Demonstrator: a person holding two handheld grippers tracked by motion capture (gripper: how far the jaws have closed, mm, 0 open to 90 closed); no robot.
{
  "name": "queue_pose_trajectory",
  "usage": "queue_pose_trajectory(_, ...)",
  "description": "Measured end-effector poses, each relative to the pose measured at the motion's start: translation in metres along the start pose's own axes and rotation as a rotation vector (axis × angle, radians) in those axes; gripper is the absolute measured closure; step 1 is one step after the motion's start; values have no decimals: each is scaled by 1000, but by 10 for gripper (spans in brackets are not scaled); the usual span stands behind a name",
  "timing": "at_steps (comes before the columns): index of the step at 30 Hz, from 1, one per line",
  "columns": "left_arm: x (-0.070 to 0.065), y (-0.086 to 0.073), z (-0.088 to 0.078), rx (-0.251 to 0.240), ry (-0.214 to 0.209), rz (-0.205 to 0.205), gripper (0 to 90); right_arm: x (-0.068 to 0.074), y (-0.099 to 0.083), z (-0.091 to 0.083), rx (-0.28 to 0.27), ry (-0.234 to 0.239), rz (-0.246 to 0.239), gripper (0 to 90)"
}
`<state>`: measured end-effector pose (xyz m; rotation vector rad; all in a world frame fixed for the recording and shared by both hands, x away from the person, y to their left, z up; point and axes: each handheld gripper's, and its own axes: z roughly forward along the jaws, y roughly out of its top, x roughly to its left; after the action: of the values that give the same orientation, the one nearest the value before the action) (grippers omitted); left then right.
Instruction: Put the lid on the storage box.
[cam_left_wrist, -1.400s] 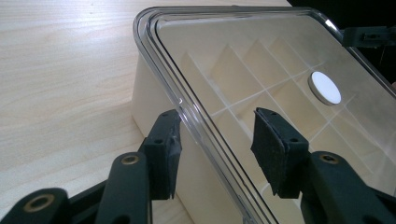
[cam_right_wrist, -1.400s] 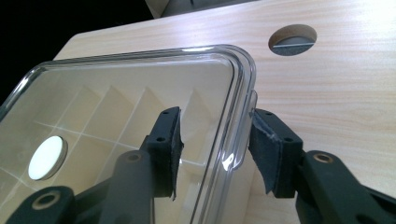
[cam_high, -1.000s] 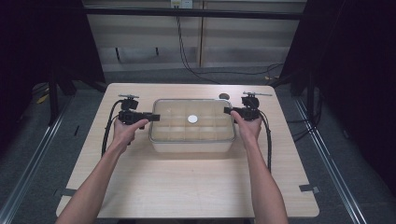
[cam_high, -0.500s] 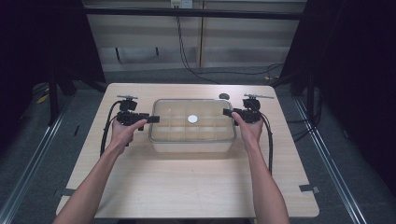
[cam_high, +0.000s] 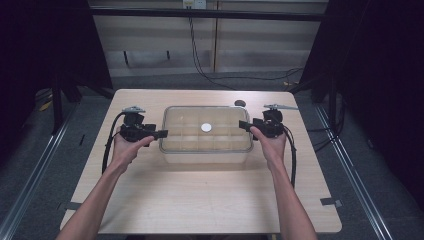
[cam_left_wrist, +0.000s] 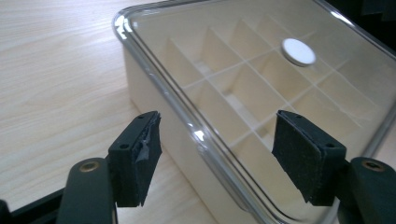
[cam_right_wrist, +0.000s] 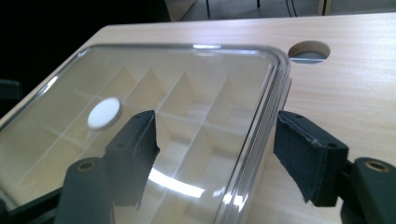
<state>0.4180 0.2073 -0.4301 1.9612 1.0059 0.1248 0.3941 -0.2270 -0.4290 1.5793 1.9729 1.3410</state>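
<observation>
A shallow box (cam_high: 206, 150) with a clear lid stands mid-table, split inside into several compartments. A white round disc (cam_high: 206, 128) sits at the lid's centre. My left gripper (cam_high: 162, 134) is at the box's left end and my right gripper (cam_high: 242, 124) at its right end. Both have just been opening their jaws. In the left gripper view the left gripper (cam_left_wrist: 219, 140) stands open, with the lid (cam_left_wrist: 261, 70) rim between the jaws and clear of the pads. The right gripper (cam_right_wrist: 217, 133) is also open over the lid (cam_right_wrist: 154, 84) edge, the disc (cam_right_wrist: 103, 113) beyond.
The wooden table (cam_high: 200, 200) has bare room in front of the box and at both sides. A round cable hole (cam_high: 240, 103) lies just behind the box. Dark floor, rails and cables surround the table.
Both grippers' jaws have spread wider at the box ends. Both hands have shifted a little toward the near side of the table. The box has stayed put.
</observation>
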Motion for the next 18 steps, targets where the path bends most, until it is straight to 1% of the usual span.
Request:
queue_pose_trajectory(1,-2,-1,-3,-7,-16,-1,322,1,-2,-3,0,4,-6,279)
queue_pose_trajectory(2,-2,-1,-3,-7,-16,-1,324,1,-2,-3,0,4,-6,279)
queue_pose_trajectory(3,-5,-4,-9,-22,-37,0,328,4,-6,-10,1,9,-16,259)
queue_pose_trajectory(4,-6,-5,-11,-26,-44,1,327,6,-8,-14,-3,14,-17,255)
queue_pose_trajectory(5,-8,-6,-15,-19,-28,20,326,7,-10,-18,-3,15,-26,251)
queue_pose_trajectory(6,-8,-6,-15,-19,-28,20,326,7,-10,-18,-3,15,-26,251)
queue_pose_trajectory(7,-11,-9,-21,-29,-22,39,326,10,-15,-25,0,15,-38,243)
queue_pose_trajectory(8,-13,-10,-23,-23,-14,48,327,11,-17,-29,7,13,-46,240)
queue_pose_trajectory(9,-14,-10,-27,-28,6,67,330,11,-19,-33,0,16,-48,240)
queue_pose_trajectory(10,-14,-10,-27,-28,6,67,338,11,-19,-33,0,16,-48,240)
queue_pose_trajectory(11,-18,-12,-32,-35,20,86,342,13,-24,-43,-13,30,-56,239)
queue_pose_trajectory(12,-19,-13,-35,-34,25,101,342,14,-26,-47,-18,33,-56,239)
queue_pose_trajectory(15,-21,-20,-40,-43,23,104,347,17,-34,-59,-30,44,-81,241)
queue_pose_trajectory(16,-21,-22,-41,-40,6,96,347,17,-37,-62,-27,51,-81,253)
queue_pose_trajectory(17,-21,-25,-43,-33,12,98,354,18,-41,-65,-20,55,-86,263)
queue_pose_trajectory(18,-21,-27,-44,-36,22,91,356,18,-45,-69,-19,51,-86,262)
